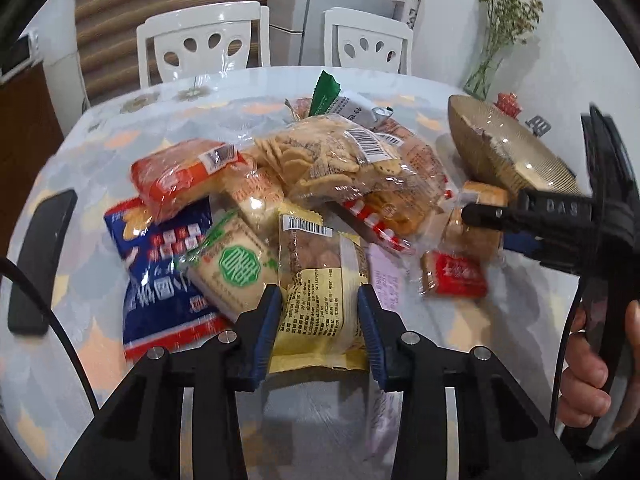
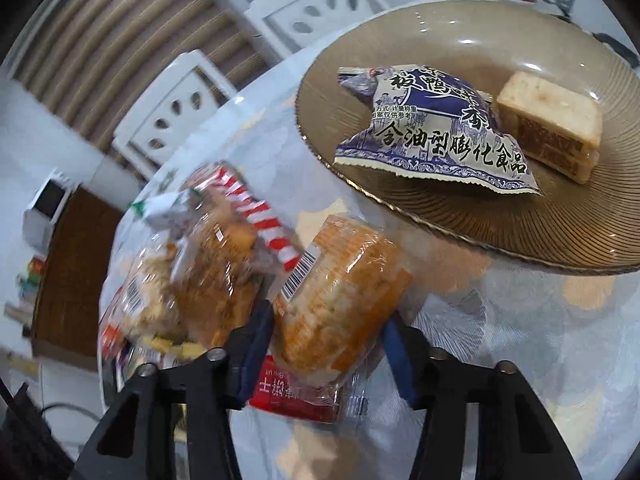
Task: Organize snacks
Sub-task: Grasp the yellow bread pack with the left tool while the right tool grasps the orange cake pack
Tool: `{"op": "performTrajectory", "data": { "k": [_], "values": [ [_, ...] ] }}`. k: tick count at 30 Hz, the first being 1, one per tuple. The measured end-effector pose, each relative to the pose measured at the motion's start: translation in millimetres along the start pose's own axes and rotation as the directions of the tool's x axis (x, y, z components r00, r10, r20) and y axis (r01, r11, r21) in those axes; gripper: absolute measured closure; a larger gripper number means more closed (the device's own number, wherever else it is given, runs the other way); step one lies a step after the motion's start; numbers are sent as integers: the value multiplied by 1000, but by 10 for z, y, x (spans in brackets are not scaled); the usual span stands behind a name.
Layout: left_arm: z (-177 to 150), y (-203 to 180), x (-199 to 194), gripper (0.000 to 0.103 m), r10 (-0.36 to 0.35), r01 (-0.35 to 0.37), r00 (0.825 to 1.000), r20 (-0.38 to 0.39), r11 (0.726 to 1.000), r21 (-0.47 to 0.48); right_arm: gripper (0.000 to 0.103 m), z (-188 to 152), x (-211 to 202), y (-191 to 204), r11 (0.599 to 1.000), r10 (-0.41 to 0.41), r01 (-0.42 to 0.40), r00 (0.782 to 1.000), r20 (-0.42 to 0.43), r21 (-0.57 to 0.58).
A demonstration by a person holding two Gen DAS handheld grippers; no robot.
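Pictured: left gripper (image 1: 318, 320) with jaws closed on a yellow snack packet (image 1: 320, 292) at the near edge of the snack pile (image 1: 280, 184), blue pads pressed to both long sides of the wrapper. Right gripper (image 2: 328, 344) with jaws astride an orange-wrapped cake (image 2: 340, 292), left pad against the film, right pad hard to read through the blur, so a firm hold not confirmed. Below it, flat on the surface (image 2: 520, 360), a red packet (image 2: 296, 396). Toward the far right edge of the surface, the ribbed brown plate (image 2: 560, 248), already carrying a blue-and-white puffed snack bag (image 2: 432, 136) and a pale layered cake (image 2: 552, 128). Best handling, by the look of it: squeeze kept light to spare the soft contents, straight lift clear of neighbouring wrappers, then release on the bare near part of the plate without nudging what lies there.
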State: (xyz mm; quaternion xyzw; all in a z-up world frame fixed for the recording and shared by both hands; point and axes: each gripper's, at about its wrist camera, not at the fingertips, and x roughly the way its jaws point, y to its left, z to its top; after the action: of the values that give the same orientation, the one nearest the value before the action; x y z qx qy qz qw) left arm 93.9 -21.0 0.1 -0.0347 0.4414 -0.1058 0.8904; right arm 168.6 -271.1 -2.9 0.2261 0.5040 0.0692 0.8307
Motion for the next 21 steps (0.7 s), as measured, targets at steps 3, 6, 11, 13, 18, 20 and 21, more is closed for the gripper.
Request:
{"op": "performTrajectory", "data": {
  "k": [3, 6, 11, 13, 18, 20, 21],
  "values": [
    [-88, -18, -120, 67, -30, 29, 1000, -5, 999, -19, 55, -88, -91, -68, 998, 17, -18, 1000, -18, -64],
    [-212, -66, -251, 67, -35, 35, 999, -3, 999, -17, 55, -188, -222, -130, 986, 47, -57, 997, -67, -154],
    [-399, -101, -352, 67, -54, 53, 998, -19, 998, -31, 57, -337, -473, -227, 934, 39, -94, 986, -162, -346],
    [-441, -92, -343, 67, -56, 55, 998, -28, 998, -37, 57, -323, -533, -300, 920, 30, -96, 984, -176, -380],
    [-484, -27, -329, 59, -42, 38, 998, -44, 996, -84, 57, -162, -666, -581, 939, -68, 37, 994, -80, -342],
    [-500, -29, -345, 56, -50, 46, 998, -46, 994, -96, 57, -147, -681, -617, 952, -17, -15, 995, -103, -306],
    [-500, -37, -341, 55, -58, 53, 997, -48, 994, -99, 55, -157, -672, -608, 955, 8, -42, 993, -116, -292]
  ]
}}
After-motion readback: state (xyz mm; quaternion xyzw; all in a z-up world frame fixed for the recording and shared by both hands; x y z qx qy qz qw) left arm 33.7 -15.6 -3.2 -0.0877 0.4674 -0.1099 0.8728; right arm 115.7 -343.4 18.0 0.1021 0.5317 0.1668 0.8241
